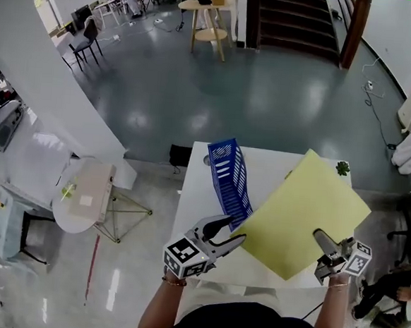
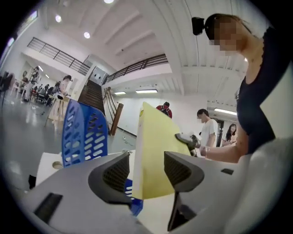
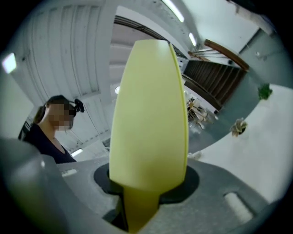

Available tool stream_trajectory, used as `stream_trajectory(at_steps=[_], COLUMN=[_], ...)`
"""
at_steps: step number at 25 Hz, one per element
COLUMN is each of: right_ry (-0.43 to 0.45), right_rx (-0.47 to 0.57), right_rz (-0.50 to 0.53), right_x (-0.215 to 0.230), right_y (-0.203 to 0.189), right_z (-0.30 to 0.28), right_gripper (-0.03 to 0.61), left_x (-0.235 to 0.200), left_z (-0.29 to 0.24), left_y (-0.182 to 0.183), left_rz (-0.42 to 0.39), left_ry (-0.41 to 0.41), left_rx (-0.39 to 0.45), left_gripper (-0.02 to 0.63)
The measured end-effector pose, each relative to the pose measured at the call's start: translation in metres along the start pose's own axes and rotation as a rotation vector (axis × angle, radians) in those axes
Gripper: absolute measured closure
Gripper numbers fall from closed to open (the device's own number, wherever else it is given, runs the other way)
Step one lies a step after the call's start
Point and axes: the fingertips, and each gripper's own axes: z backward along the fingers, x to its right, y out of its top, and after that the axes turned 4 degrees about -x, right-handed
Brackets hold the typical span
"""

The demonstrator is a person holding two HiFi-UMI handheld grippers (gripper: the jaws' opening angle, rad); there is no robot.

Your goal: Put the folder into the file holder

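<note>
- One yellow folder (image 1: 308,214) was clamped in the right tongs (image 1: 321,239).
- The left tongs (image 1: 236,230) gaped around its edge.
- One blue file holder (image 1: 230,179) stood on the bench (image 1: 276,165).

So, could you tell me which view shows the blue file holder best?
The head view: the file holder shows nearly whole, from above. The left gripper view shows only its slotted side, base mostly hidden. The right gripper view doesn't show it.

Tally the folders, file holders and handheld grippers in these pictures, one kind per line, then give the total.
Folders: 1, the yellow folder
File holders: 1, the blue file holder
Grippers: 2, the left gripper and the right gripper
Total: 4
</note>
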Motion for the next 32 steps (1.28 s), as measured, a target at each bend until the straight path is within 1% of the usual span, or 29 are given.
stream_trajectory(at_steps=[2,5,8,10,13,16,20,25,29,32], right_ry=[-0.05,-0.115,-0.202,-0.28,-0.4,-0.47,-0.502,-0.57,-0.629,-0.674], right_rx=[-0.01,0.022,0.062,0.077,0.105,0.144,0.19,0.242,0.263,0.279], right_rz=[0.101,0.189,0.288,0.375,0.519,0.621,0.67,0.707,0.751,0.796], right_x=[-0.022,-0.049,-0.073,-0.086,-0.104,-0.119,-0.131,-0.135,-0.128,-0.118], right_y=[0.004,0.009,0.011,0.015,0.023,0.026,0.027,0.026,0.012,-0.004], right_z=[-0.016,-0.04,-0.061,-0.072,-0.083,-0.099,-0.124,-0.15,-0.172,-0.183], right_gripper=[0.425,0.425,0.425,0.425,0.426,0.426,0.426,0.426,0.426,0.426], left_x=[-0.012,-0.024,-0.032,-0.037,-0.043,-0.051,-0.061,-0.07,-0.078,-0.082], left_z=[0.015,0.033,0.053,0.066,0.084,0.103,0.124,0.142,0.148,0.149], left_y=[-0.003,0.001,0.001,0.0,-0.004,-0.012,-0.016,-0.02,-0.022,-0.024], left_rz=[-0.027,-0.012,-0.019,-0.03,-0.038,-0.035,-0.038,-0.042,-0.035,-0.057], left_ry=[0.048,0.08,0.104,0.118,0.119,0.119,0.14,0.162,0.18,0.19], left_rx=[0.001,0.038,0.055,0.057,0.052,0.042,0.05,0.06,0.063,0.063], left_gripper=[0.436,0.523,0.587,0.614,0.615,0.615,0.615,0.615,0.615,0.615])
